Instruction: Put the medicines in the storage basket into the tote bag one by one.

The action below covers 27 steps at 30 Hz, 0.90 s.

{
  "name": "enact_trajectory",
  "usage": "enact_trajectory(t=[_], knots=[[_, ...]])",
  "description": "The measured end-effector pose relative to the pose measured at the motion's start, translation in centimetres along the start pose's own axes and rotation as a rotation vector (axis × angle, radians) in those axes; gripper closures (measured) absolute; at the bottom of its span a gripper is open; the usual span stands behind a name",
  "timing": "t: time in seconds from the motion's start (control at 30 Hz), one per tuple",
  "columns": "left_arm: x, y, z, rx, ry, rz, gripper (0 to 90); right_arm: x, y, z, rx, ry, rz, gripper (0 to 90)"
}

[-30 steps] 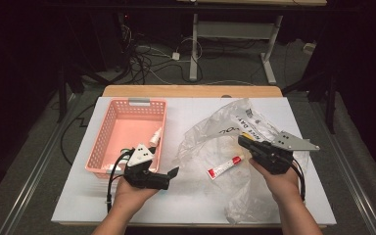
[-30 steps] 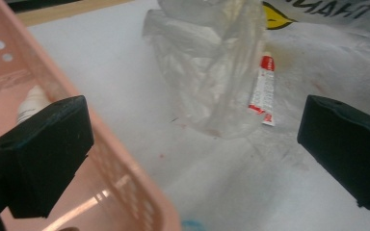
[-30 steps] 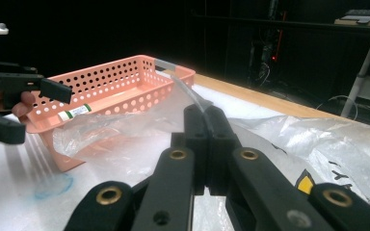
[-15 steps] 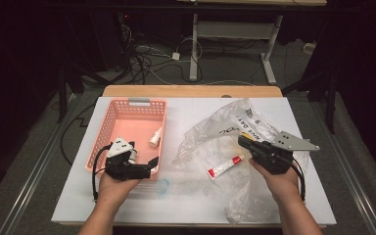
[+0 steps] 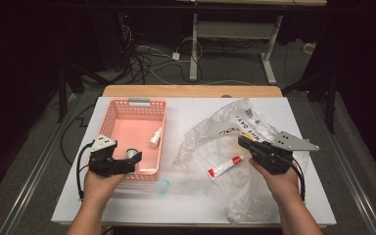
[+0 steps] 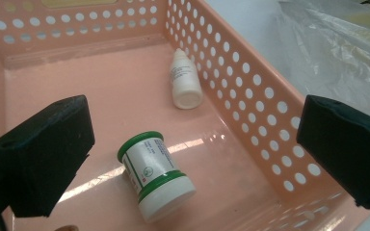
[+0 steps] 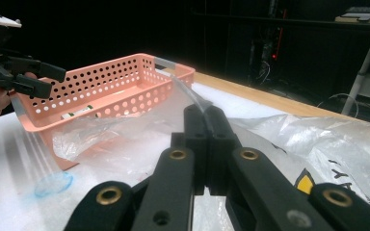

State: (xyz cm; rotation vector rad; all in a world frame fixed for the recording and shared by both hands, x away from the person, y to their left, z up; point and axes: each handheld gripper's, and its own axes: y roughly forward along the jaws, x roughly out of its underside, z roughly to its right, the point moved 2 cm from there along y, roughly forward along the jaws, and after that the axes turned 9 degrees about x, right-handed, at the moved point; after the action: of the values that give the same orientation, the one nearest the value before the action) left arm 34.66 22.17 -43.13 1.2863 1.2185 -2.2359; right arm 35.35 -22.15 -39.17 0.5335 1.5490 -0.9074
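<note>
Two grippers: each was held in one of the person's hands above a white table (image 5: 127, 205), well apart from each other.
Left gripper (image 5: 127, 164): it hovered over the near part of the pink basket (image 5: 142, 104), its jaws spread wide with nothing between the pads; the left gripper view showed one jaw inside the basket's space and the other out beyond its right wall.
Right gripper (image 5: 245, 142): its jaws were pressed together on a fold of the clear plastic bag (image 5: 225, 127); in the right gripper view the film ran up out of the closed tips (image 7: 205, 115) towards the basket.
Jar (image 6: 155, 178): a small white jar with green rims lay on its side on the basket floor, below and between the spread left jaws, touching neither.
Dropper bottle (image 6: 184, 79): a white bottle lay on its side farther back in the basket, close to the right wall, apart from the jar.
Basket: pink, perforated, standing on the left half of the table with a grey tab on its far rim.
Plastic bag: crumpled and transparent with black print, it spread over the right half of the table; its left edge reached the basket's right wall.
Tube (image 5: 223, 167): a white tube with a red cap lay under or within the plastic, near the right gripper and to its left.
Blue cap (image 5: 163, 185): a small translucent blue disc sat on the table just in front of the basket's near right corner, under thin film.
</note>
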Motion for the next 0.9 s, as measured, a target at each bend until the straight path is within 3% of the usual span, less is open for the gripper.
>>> enact_trajectory(t=[0.23,0.3,0.4,0.57,0.73,0.9], knots=[[-0.3,-0.2,0.2,0.010,-0.003,-0.014,1.5,-0.1,-0.1,0.0,0.002,-0.002,-0.001,90.0],[-0.8,-0.1,0.0,0.021,-0.024,-0.017,3.3,-0.1,-0.1,-0.1,0.003,-0.002,0.000,90.0],[-1.9,0.1,-0.3,-0.014,0.006,-0.093,3.2,0.0,0.0,0.0,0.002,-0.002,-0.002,90.0],[-3.3,0.5,-1.2,-0.021,-0.020,-0.167,3.3,-0.2,-0.1,-0.1,0.002,-0.002,0.003,90.0],[-3.6,1.8,-2.4,0.001,-0.075,-0.280,3.5,-0.2,-0.3,0.1,0.003,0.003,0.005,90.0],[-3.7,3.3,-3.2,0.017,-0.122,-0.399,9.4,-0.2,-0.3,0.1,0.004,0.000,0.009,90.0]])
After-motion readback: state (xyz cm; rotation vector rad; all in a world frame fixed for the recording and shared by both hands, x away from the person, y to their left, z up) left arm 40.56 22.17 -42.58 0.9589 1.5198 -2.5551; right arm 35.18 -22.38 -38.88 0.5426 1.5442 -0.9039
